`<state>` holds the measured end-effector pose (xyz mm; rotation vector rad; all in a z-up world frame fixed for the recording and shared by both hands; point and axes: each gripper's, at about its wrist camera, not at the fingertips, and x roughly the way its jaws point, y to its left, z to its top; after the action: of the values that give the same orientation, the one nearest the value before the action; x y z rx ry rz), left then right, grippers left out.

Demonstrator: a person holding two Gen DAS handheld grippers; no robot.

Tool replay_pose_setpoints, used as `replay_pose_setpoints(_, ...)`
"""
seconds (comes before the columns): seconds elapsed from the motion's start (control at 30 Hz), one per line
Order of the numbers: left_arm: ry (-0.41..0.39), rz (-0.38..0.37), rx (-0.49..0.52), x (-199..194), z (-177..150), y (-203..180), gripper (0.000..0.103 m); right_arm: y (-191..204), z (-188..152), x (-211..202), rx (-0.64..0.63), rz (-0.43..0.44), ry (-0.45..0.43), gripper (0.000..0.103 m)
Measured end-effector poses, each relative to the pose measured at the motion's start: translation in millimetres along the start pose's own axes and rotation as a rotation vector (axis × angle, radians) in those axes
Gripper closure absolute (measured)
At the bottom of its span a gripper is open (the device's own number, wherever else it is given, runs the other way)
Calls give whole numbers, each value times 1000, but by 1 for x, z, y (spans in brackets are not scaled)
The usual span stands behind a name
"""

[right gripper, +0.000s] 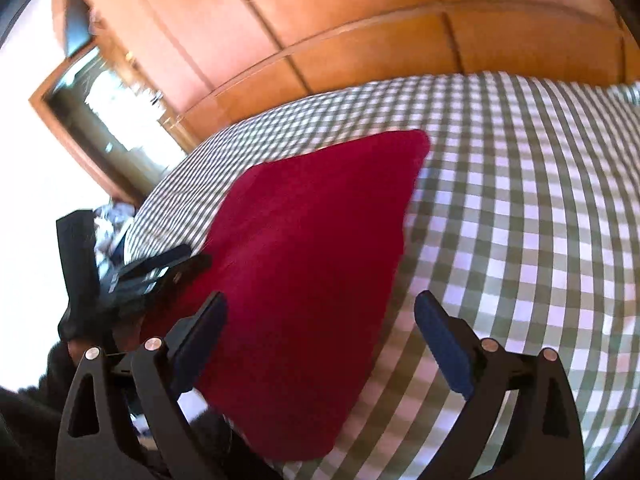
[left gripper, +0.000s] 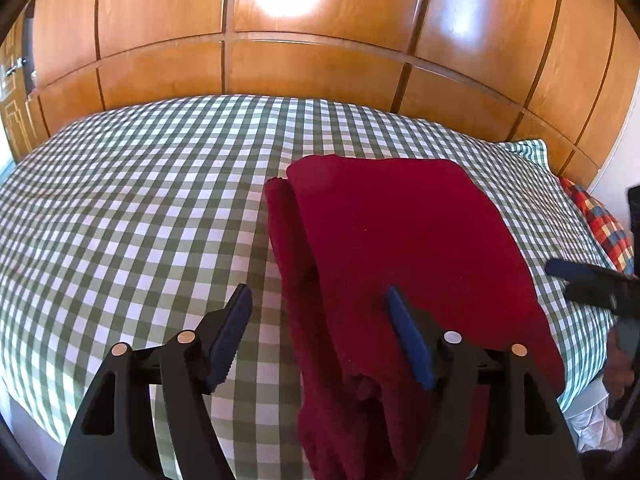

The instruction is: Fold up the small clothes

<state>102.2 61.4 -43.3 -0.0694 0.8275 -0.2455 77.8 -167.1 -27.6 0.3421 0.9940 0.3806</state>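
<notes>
The left hand-held gripper (left gripper: 320, 332) is spread wide and grasps nothing, its right finger over the near part of a dark red knit garment (left gripper: 400, 248). The right hand-held gripper (right gripper: 320, 344) is likewise released, hovering above the same folded garment. The garment lies on a bed covered with a green-and-white checked sheet (left gripper: 140, 200), and wooden wardrobe doors (left gripper: 320, 68) stand behind the bed.
</notes>
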Motion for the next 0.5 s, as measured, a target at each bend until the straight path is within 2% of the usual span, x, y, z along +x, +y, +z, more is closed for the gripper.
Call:
replay_pose_setpoints(0.13,6,-4,9,4,-1,-1,34,-23,11,22,95,19,37,9)
replay_pose_setpoints(0.2,10,-9,11,7,-1,-1,31,-32,16,33,119,25,60,9)
replay_pose_setpoints(0.3,24,-28,5,14,-4,1,28,-36,18,50,147,74,94,9)
replay_pose_setpoints(0.5,43,-132,-55,32,-10,16,21,-36,28,78,172,162,138,8)
